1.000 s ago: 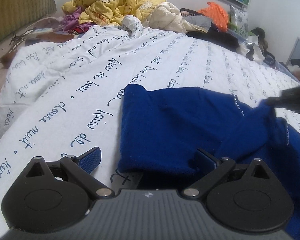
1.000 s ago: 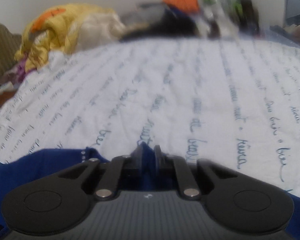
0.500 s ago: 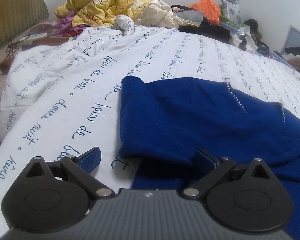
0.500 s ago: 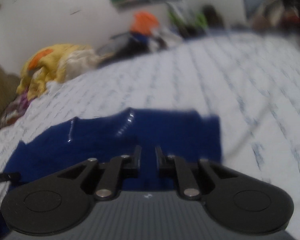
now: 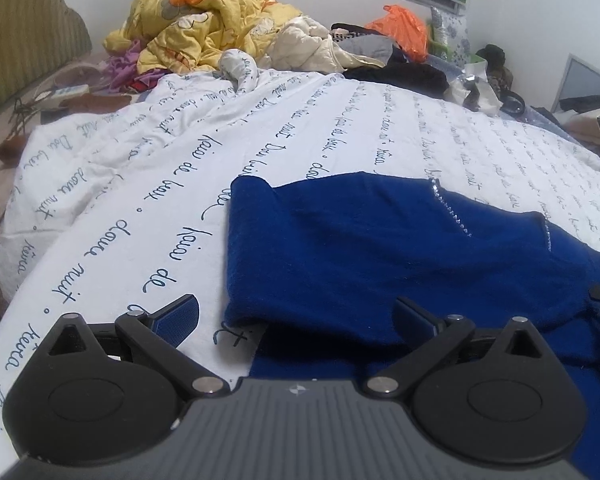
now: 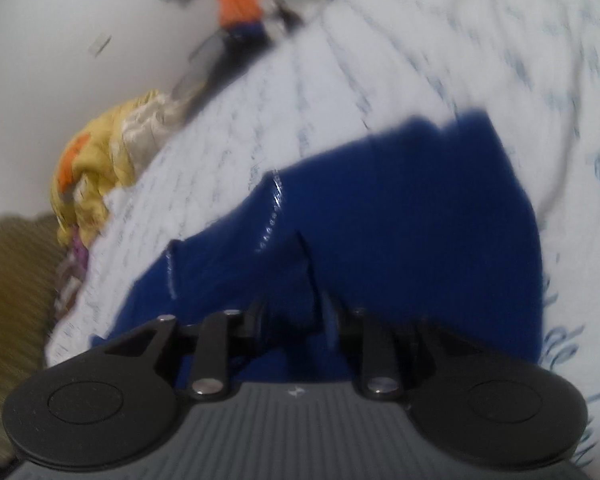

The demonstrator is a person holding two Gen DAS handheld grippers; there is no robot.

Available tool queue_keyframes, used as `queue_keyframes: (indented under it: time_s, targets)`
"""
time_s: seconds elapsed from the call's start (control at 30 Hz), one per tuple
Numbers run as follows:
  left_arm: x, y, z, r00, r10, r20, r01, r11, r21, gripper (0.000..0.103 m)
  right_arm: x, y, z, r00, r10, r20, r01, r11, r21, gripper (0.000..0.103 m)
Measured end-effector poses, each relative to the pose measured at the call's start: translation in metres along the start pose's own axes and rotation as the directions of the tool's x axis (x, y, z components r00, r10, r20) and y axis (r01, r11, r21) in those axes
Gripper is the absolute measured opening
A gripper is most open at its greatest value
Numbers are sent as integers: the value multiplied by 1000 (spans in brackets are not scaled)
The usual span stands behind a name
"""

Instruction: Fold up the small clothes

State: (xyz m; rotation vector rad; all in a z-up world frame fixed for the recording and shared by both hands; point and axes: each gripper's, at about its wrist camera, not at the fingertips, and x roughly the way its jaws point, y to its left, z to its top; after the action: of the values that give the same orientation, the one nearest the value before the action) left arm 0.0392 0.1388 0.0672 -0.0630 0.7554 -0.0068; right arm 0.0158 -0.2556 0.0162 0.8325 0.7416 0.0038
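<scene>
A dark blue garment (image 5: 360, 248) with a line of small shiny stones (image 5: 452, 212) lies folded on the white script-printed sheet (image 5: 140, 184). My left gripper (image 5: 296, 312) is open wide at the garment's near left corner, one finger over the sheet and the other over the blue cloth. In the blurred, tilted right wrist view the same garment (image 6: 400, 220) fills the middle. My right gripper (image 6: 294, 316) hangs low over it with its jaws opening. A ridge of blue cloth runs up from between the fingers, and the pads stand apart from it.
A heap of yellow quilt (image 5: 196, 20) and pale bedding lies at the far end of the bed. An orange bag (image 5: 404, 28) and dark clothes lie beside it. A striped headboard (image 5: 24, 40) stands at the far left. The yellow quilt (image 6: 100, 160) shows at the left.
The right gripper carried a lifted part of the blue garment over, laid it flat, rolled and parted its jaws from shut. The left gripper has barely moved.
</scene>
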Motion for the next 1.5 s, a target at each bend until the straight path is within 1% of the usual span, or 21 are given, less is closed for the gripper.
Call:
queue_keyframes:
  time_s: [0.1,0.2,0.27,0.3,0.57,0.67,0.7,0.77,0.83,0.87,0.9,0.93,1.0,1.1,1.13,1.2,1.27,1.3,1.37,1.43,1.5]
  targets:
    - [3,1,0,1000,-17,-8,17,1000,-25,102,-4,-11,-4,999,49,1,-48,993,105,28]
    - [7,-2,-1,1000,-25,-18,24,999,-35,102,1,-13,-7,996,88,17,-90,989,116,28]
    - [6,-3,-3,1000,-23,-20,22,999,-32,102,5,-11,-6,995,90,36,-94,989,118,16]
    - [5,-3,-4,1000,-18,-18,18,999,-28,102,5,-11,-6,996,75,45,-80,989,122,5]
    - [-5,11,0,1000,29,11,-29,1000,-1,102,-36,-5,-20,989,53,135,-62,996,60,5]
    - [5,5,0,999,26,-22,-26,1000,0,102,-39,-7,-21,995,10,103,-15,999,47,8]
    - [6,3,-1,999,20,-28,-20,1000,-2,102,-36,-9,-21,996,-46,77,43,998,36,9]
    - [6,-3,-4,1000,7,-24,-7,1000,7,102,-35,-9,-22,996,-71,60,69,997,34,9]
    - [5,-9,-6,1000,15,-16,-15,999,33,102,-42,-7,-25,994,-78,81,77,997,12,9]
    - [5,-12,-7,1000,25,-11,-24,999,46,102,-49,-2,-26,987,-109,117,112,994,-19,10]
    - [6,-15,-7,999,33,-7,-32,998,57,102,-58,17,-30,960,-175,219,207,969,-134,10]
    - [7,-17,-7,999,36,-5,-35,997,64,102,-58,17,-30,960,-175,219,207,969,-134,10]
    - [9,-20,-7,999,34,-6,-34,997,65,102,-57,35,-34,946,-184,268,254,932,-258,10]
    - [12,-22,-9,999,35,-9,-34,998,59,102,-41,48,-41,960,-148,238,231,898,-374,10]
    - [12,-23,-10,999,35,-10,-34,998,60,102,-33,49,-43,964,-162,213,237,887,-397,10]
    - [13,-25,-12,999,42,-11,-41,997,71,102,-15,48,-48,953,-236,191,297,852,-431,9]
    - [14,-26,-14,998,56,-6,-55,995,88,102,-14,48,-55,942,-253,220,330,819,-470,10]
    - [15,-26,-15,998,62,-4,-61,994,95,102,-18,51,-58,935,-268,234,350,808,-474,12]
    - [19,-25,-18,998,67,-9,-66,994,93,102,-26,54,-62,928,-262,266,363,800,-477,27]
    - [23,-24,-21,998,62,-19,-60,995,78,102,-25,51,-66,918,-266,293,383,781,-492,69]
    - [27,-23,-27,998,58,-22,-57,996,65,103,-21,49,-67,910,-287,301,406,766,-499,74]
